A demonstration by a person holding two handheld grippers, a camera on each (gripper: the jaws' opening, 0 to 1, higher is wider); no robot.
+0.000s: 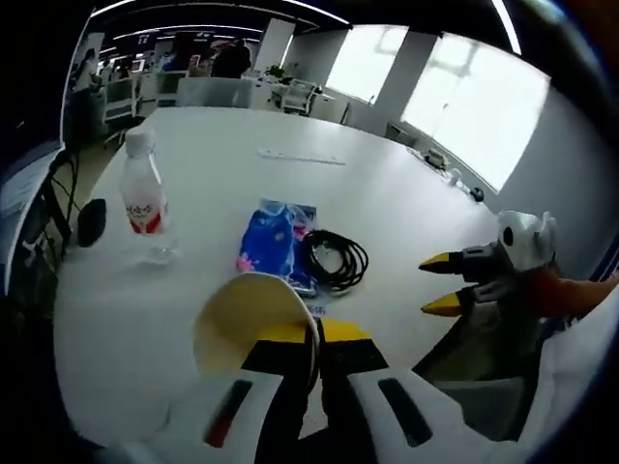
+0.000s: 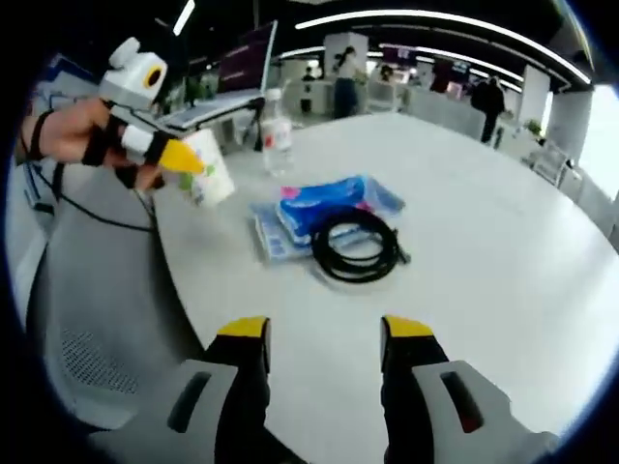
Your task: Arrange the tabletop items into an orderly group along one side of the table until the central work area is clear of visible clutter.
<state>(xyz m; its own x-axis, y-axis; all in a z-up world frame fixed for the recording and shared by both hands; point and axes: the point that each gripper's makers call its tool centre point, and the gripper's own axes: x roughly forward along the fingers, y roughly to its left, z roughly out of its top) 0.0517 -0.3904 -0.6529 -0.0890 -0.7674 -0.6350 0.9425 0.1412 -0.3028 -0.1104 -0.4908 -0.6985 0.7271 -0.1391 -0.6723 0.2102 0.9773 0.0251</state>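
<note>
My left gripper (image 1: 314, 335) is shut on the rim of a paper cup (image 1: 247, 324), which is tipped with its yellowish inside toward the camera. In the right gripper view the same gripper (image 2: 179, 158) holds that cup (image 2: 211, 172) above the table's near edge. A water bottle (image 1: 143, 198) (image 2: 276, 121) stands upright. A blue tissue pack (image 1: 276, 235) (image 2: 324, 206) lies mid-table with a coiled black cable (image 1: 336, 259) (image 2: 356, 246) against it. My right gripper (image 2: 324, 333) (image 1: 440, 283) hovers open and holds nothing, short of the cable.
The white table (image 1: 387, 193) (image 2: 503, 242) stretches far back. A dark small object (image 1: 92, 220) lies near its left edge, and a thin white strip (image 1: 300, 158) further back. A laptop (image 2: 237, 72) stands behind the bottle. A grey chair (image 2: 106, 290) is at the near edge.
</note>
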